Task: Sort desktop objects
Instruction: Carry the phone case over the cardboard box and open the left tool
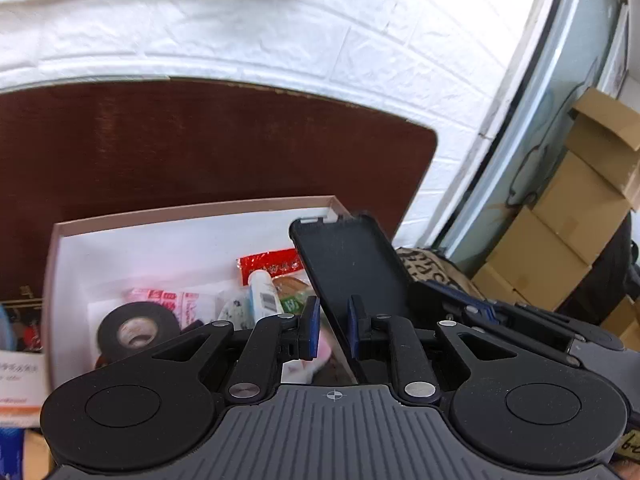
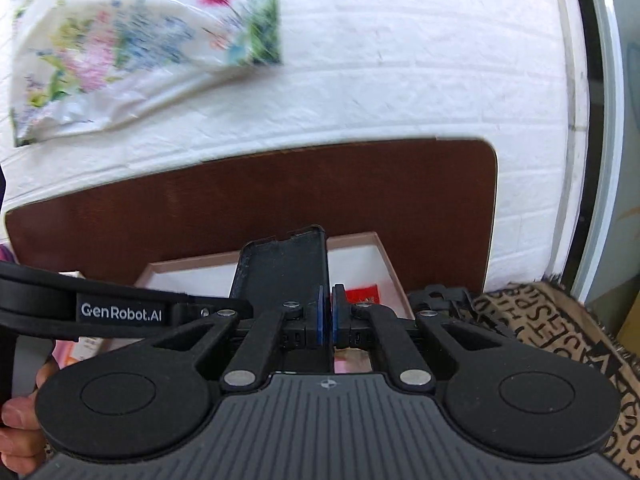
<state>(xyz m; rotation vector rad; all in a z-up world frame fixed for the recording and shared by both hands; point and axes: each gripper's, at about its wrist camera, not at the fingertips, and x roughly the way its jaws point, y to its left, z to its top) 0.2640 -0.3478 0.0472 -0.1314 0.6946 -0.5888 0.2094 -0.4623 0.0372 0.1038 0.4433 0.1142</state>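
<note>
A black phone case [image 1: 352, 264] stands tilted over the right end of a pink-rimmed white box [image 1: 192, 209]. My left gripper [image 1: 334, 330] has its jaws a little apart around the case's lower edge, and whether its pads touch the case I cannot tell. In the right wrist view my right gripper [image 2: 327, 322] is shut on the case's [image 2: 282, 268] right edge, over the box [image 2: 386, 258]. The box holds a roll of black tape [image 1: 136, 330], a red packet [image 1: 272, 264], a white tube [image 1: 264, 294] and pink-and-white sachets [image 1: 176, 304].
The box sits on a dark brown table [image 1: 200, 144] against a white brick wall. A patterned tan cloth [image 2: 560, 336] lies at the right. Cardboard boxes [image 1: 568, 220] are stacked beyond the table. A white-and-orange carton [image 1: 20, 384] stands at the left. A floral plastic bag [image 2: 132, 44] hangs on the wall.
</note>
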